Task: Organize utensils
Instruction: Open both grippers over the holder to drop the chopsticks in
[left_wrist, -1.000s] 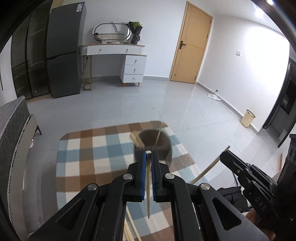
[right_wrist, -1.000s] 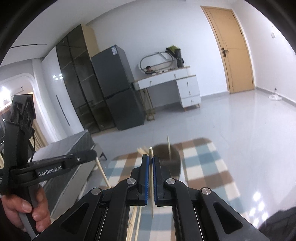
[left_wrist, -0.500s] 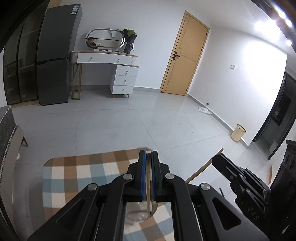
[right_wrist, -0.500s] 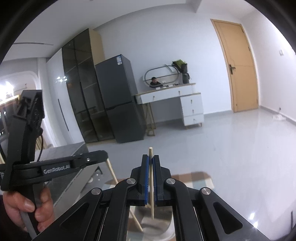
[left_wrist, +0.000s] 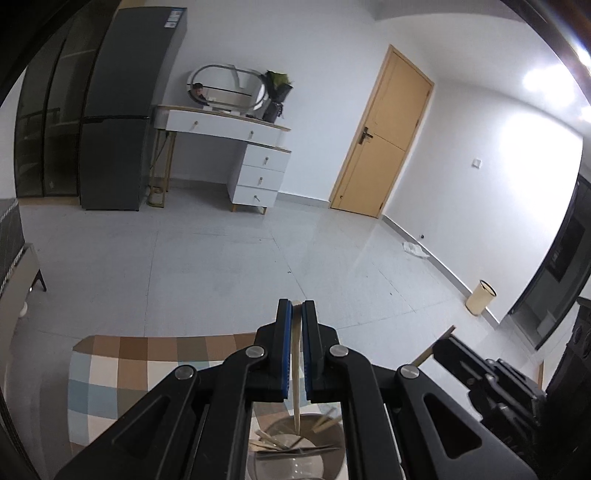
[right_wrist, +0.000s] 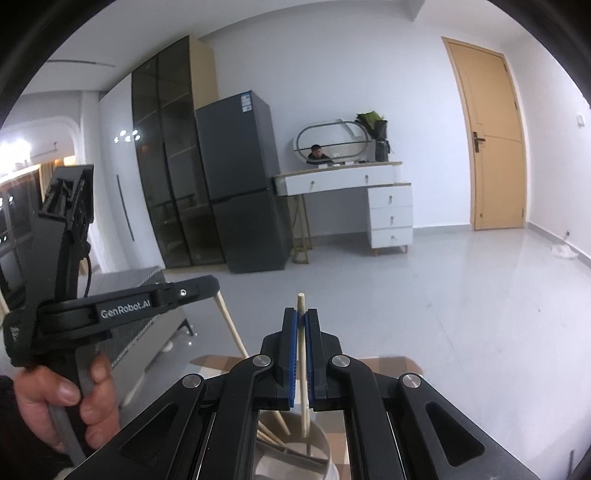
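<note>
The left gripper (left_wrist: 296, 312) is clamping a pale chopstick (left_wrist: 296, 369) between its blue pads, the stick running down from the fingertips so that its lower tip is hanging over the round container (left_wrist: 295, 458) directly beneath the gripper. Inside that container several more chopsticks (left_wrist: 273, 441) are lying crossed at its bottom and leaning against its wall. The container is standing on a checked tablecloth (left_wrist: 122, 369) covering the table, which is spreading out to the left of and below the gripper. To the right of the left gripper, the right gripper (left_wrist: 443, 341) is entering the view with a second stick projecting from its tip. In the right wrist view, the right gripper (right_wrist: 301, 321) is likewise gripping a round wooden chopstick (right_wrist: 302, 354), whose upper end is protruding above the fingertips and whose lower end is dipping into the same container (right_wrist: 317, 439) below. To its left, a hand (right_wrist: 62, 395) is holding the handle of the left gripper (right_wrist: 212, 288), from whose closed tip the pale chopstick (right_wrist: 231, 325) is slanting down toward the container. Beyond both grippers a grey tiled floor (left_wrist: 221, 266) is stretching away to a dark refrigerator (right_wrist: 240, 184), a white dressing table (right_wrist: 351, 184) and a wooden door (right_wrist: 491, 144).
</note>
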